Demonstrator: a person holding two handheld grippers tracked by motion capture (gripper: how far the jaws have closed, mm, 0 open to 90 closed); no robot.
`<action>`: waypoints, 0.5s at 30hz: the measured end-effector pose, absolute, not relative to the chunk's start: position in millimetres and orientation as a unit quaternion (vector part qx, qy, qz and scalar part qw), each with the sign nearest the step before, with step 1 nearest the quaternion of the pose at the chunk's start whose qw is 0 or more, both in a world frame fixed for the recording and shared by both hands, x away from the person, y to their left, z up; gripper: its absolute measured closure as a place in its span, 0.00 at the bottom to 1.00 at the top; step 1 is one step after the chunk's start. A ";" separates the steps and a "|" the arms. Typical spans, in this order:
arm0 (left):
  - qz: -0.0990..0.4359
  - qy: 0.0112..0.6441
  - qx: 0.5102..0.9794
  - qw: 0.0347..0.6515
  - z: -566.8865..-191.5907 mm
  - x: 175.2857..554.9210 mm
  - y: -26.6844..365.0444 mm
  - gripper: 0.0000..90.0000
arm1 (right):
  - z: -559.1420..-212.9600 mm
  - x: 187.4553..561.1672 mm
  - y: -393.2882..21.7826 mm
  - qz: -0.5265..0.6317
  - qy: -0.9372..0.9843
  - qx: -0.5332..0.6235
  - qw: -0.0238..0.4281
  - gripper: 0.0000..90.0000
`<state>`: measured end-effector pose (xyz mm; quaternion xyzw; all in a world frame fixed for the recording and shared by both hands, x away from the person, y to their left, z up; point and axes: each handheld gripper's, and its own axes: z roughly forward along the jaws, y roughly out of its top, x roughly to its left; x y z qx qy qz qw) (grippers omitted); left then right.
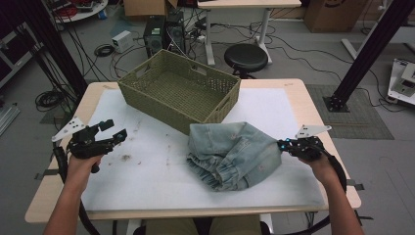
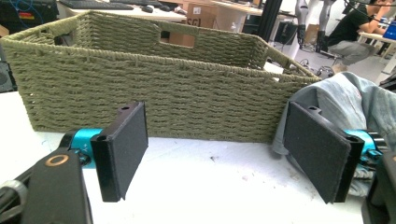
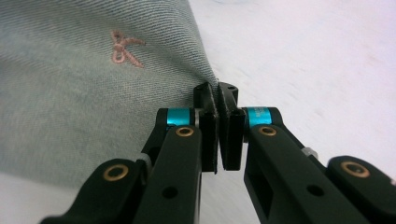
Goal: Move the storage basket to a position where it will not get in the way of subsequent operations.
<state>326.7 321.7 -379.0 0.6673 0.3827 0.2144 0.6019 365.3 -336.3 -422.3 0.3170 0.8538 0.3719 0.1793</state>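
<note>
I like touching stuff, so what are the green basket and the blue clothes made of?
The basket looks woven from twisted olive-green cord, maybe paper rope or seagrass: you can see rough, matte braided rows. The blue garment looks like soft, faded denim: fine slanted weave lines, and small pink bows that look stitched on. The right gripper pinches its edge.

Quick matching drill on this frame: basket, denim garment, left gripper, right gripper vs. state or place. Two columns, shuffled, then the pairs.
1. basket
2. denim garment
3. left gripper
4. right gripper

A. jaws wide apart, nothing between them
B. crumpled on the white mat, just in front of the basket
C. clamped on a fold of fabric
D. woven, olive green, at the far side of the table

Pairs: 1-D, 2-B, 3-A, 4-C
</note>
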 end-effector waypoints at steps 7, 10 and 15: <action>0.210 0.378 0.674 0.599 -380.4 329.8 314.0 0.25 | -423.8 366.7 -349.2 0.357 0.839 0.350 0.215 0.99; 0.208 0.376 0.676 0.599 -380.4 331.1 311.6 0.25 | -423.6 367.4 -353.6 0.345 0.831 0.368 0.232 0.99; 0.206 0.368 0.681 0.599 -377.1 334.3 305.5 0.25 | -425.1 368.1 -362.9 0.346 0.817 0.396 0.238 0.98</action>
